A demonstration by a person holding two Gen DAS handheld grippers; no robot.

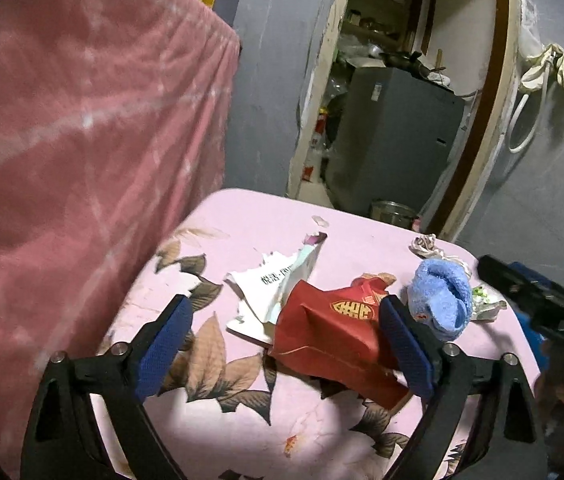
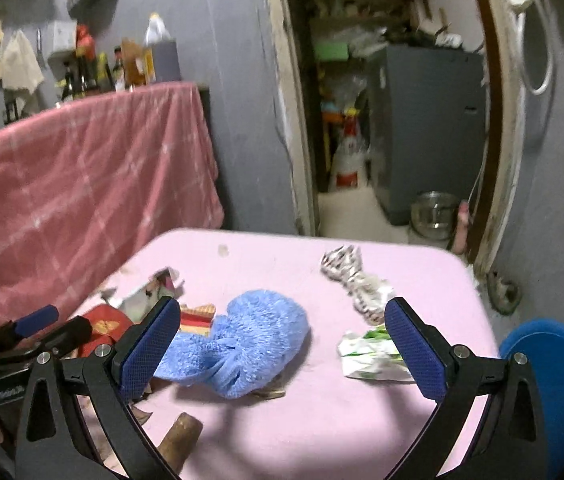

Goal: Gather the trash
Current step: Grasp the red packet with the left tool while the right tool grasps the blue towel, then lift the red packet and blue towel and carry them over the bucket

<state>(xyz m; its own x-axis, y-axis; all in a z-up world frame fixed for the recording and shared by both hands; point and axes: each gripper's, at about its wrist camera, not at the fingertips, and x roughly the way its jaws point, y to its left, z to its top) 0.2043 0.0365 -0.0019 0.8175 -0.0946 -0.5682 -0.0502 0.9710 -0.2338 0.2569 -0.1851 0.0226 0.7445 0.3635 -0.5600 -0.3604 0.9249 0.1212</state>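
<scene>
On the pink table (image 1: 250, 216) lies a red paper bag (image 1: 322, 336) with a gold emblem, half over a torn white packet (image 1: 270, 284). My left gripper (image 1: 285, 303) hovers open just over the bag, its pads standing either side without pressing. To the right rest a fluffy blue cloth (image 1: 442, 300) and a crumpled striped wrapper (image 1: 426, 245). In the right wrist view my right gripper (image 2: 284, 307) is open above the blue cloth (image 2: 258, 336). A crumpled green-and-white wrapper (image 2: 366, 356) sits by its right finger, the striped wrapper (image 2: 352, 276) beyond it.
A pink checked cloth (image 1: 82, 140) drapes tall furniture left of the table. Behind is a doorway with a grey appliance (image 1: 394, 140) and a metal pot (image 2: 434, 212) on the floor. A blue round stool (image 2: 550, 376) stands off the table's right edge.
</scene>
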